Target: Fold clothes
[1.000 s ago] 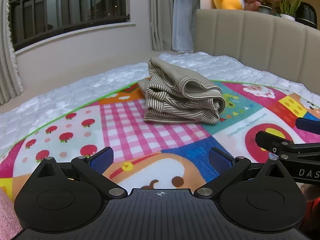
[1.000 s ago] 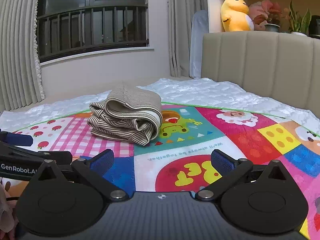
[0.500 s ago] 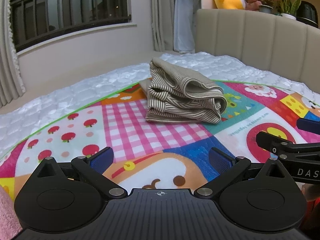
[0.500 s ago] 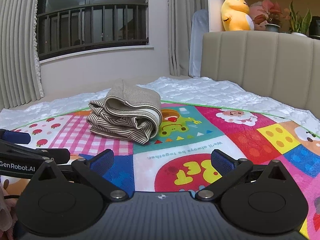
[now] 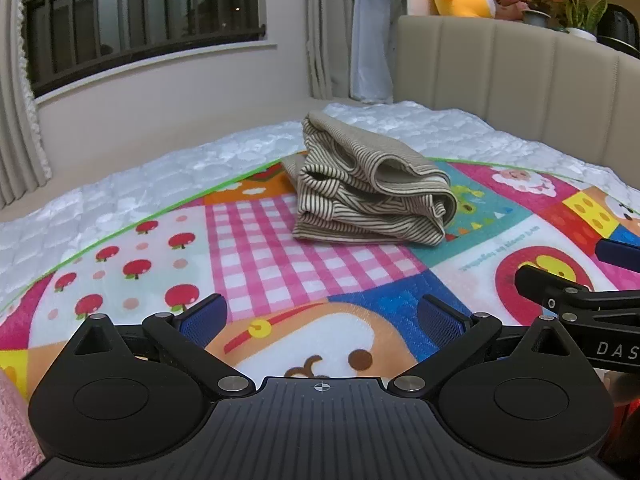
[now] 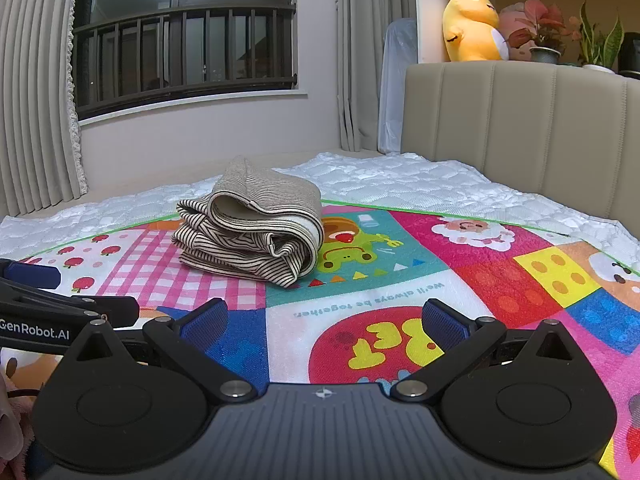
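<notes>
We find our left gripper [image 5: 320, 316] released, empty, near the mat [image 5: 256, 264]. The garment [image 5: 372, 196] sits folded, far-centre. Our right gripper [image 6: 322, 320] likewise gapes. Folding appears complete; next calls for fresh clothing.

My other gripper [image 5: 592, 292] is cut off by the edge. Something pink [image 5: 16, 432] pokes in at the corner; I can't tell what.

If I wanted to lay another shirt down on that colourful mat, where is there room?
The colourful mat lies bare to the right of the folded striped garment, toward the beige headboard, and in front of it, up to the open left gripper and right gripper. The white quilt behind is bare too.
</notes>
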`<state>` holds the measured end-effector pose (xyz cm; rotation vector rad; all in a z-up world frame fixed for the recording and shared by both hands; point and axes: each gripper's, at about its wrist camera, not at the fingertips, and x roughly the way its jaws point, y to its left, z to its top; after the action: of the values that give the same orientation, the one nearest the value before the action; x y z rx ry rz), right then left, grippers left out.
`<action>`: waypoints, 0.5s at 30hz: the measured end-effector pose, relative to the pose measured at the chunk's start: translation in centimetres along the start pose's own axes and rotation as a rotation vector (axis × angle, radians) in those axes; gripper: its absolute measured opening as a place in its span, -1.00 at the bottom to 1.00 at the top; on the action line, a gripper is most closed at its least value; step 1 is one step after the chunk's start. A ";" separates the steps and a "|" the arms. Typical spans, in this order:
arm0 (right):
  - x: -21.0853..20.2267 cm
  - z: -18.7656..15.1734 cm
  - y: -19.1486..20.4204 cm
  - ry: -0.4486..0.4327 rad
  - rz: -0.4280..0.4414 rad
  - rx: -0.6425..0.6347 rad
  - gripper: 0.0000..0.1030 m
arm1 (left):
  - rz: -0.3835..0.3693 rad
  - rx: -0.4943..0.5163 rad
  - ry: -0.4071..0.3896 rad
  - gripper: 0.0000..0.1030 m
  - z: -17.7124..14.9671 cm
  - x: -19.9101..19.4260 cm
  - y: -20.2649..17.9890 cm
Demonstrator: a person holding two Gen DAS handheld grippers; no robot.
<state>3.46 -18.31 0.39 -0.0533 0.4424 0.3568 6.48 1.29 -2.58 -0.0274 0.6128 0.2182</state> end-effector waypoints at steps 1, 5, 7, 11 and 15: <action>0.0 0.0 0.0 0.000 -0.001 0.000 1.00 | -0.001 0.001 0.000 1.00 0.0 0.0 0.0; 0.0 0.0 0.0 0.000 -0.002 0.001 1.00 | 0.002 0.002 0.001 1.00 -0.1 0.0 -0.1; 0.0 -0.1 0.0 0.000 -0.002 0.000 1.00 | 0.002 0.002 0.001 1.00 0.0 0.0 -0.1; 0.0 -0.1 0.0 0.000 -0.002 -0.001 1.00 | 0.001 0.003 0.001 1.00 0.0 0.0 -0.1; 0.0 0.0 0.0 0.000 -0.002 -0.001 1.00 | 0.002 0.003 0.003 1.00 0.0 0.0 -0.1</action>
<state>3.42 -18.37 0.37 -0.0547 0.4425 0.3551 6.49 1.15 -2.63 -0.0240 0.6160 0.2189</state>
